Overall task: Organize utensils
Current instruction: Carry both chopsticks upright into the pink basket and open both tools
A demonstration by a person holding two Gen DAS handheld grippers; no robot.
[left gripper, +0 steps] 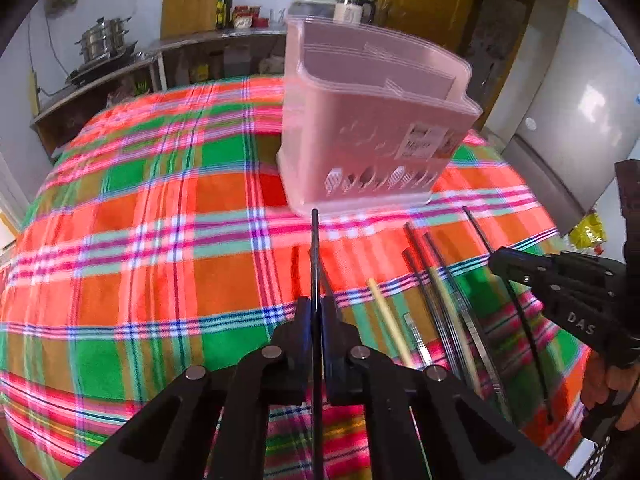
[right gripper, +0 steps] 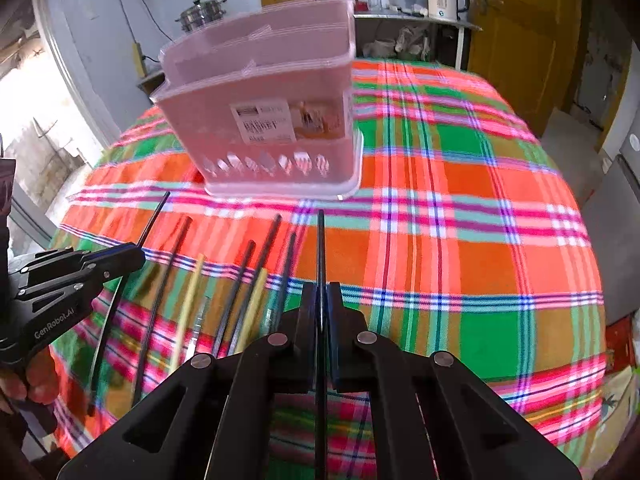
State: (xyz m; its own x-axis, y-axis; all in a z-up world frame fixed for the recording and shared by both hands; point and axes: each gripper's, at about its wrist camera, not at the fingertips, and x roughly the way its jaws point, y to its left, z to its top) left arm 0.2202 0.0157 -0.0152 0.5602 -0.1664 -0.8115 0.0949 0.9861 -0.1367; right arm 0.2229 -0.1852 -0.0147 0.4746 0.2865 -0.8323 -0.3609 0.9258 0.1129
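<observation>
Your left tool [left gripper: 316, 312], marked "GenRobot.AI", pinches one black chopstick [left gripper: 315, 248]; your right tool [right gripper: 320, 304], marked "DAS", pinches another black chopstick [right gripper: 321, 248]. Both point at the pink utensil caddy [right gripper: 264, 120] standing on the plaid worktop [right gripper: 460, 220]; its sticker is too blurred to read. Loose chopsticks [right gripper: 224, 296] lie between the tools.

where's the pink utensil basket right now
The pink utensil basket stands upright on the plaid tablecloth, beyond the loose chopsticks and both tools.
</observation>
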